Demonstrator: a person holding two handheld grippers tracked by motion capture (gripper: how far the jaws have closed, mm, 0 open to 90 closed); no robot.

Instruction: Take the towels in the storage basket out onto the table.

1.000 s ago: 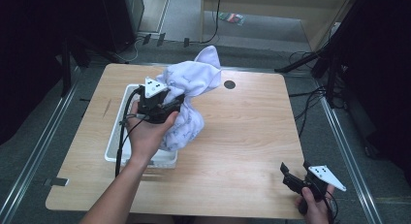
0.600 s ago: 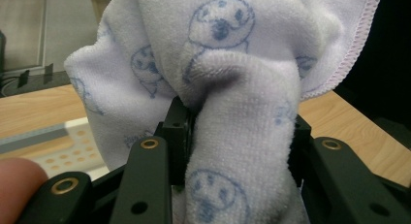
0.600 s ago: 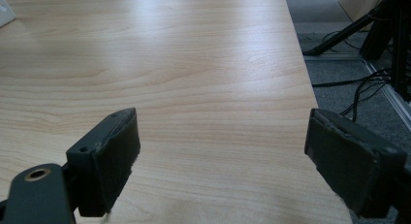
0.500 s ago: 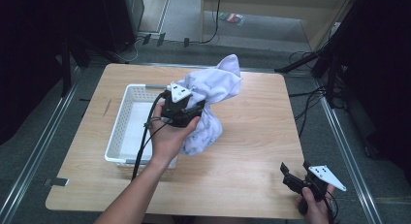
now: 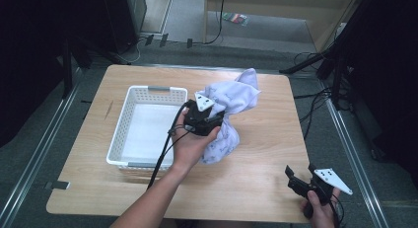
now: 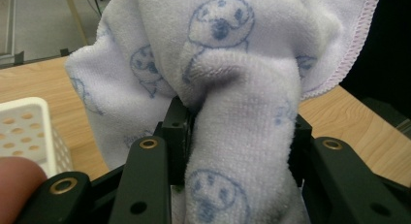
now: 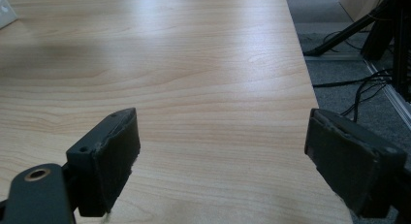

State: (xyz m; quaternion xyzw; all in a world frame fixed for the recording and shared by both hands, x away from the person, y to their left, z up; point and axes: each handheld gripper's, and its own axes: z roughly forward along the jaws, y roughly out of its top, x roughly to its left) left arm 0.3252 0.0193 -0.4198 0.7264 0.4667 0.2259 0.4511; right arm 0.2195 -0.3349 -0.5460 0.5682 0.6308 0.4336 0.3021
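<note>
Two grippers are in your hands. Your right gripper [image 5: 301, 178] sits nearest, at the table's [image 5: 266, 154] front right corner, its jaws spread wide with nothing between them. Farther in, your left gripper [image 5: 213, 120] is clamped on a bunched lavender towel [image 5: 231, 97] printed with small blue faces, held just right of the white basket [image 5: 125, 129], its lower folds draping toward the tabletop.

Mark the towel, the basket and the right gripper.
towel [image 5: 236, 97]: high view, upper bunched part above the clamp.
basket [image 5: 156, 90]: high view, far rim.
right gripper [image 5: 299, 170]: high view, midway between its open jaw tips.
</note>
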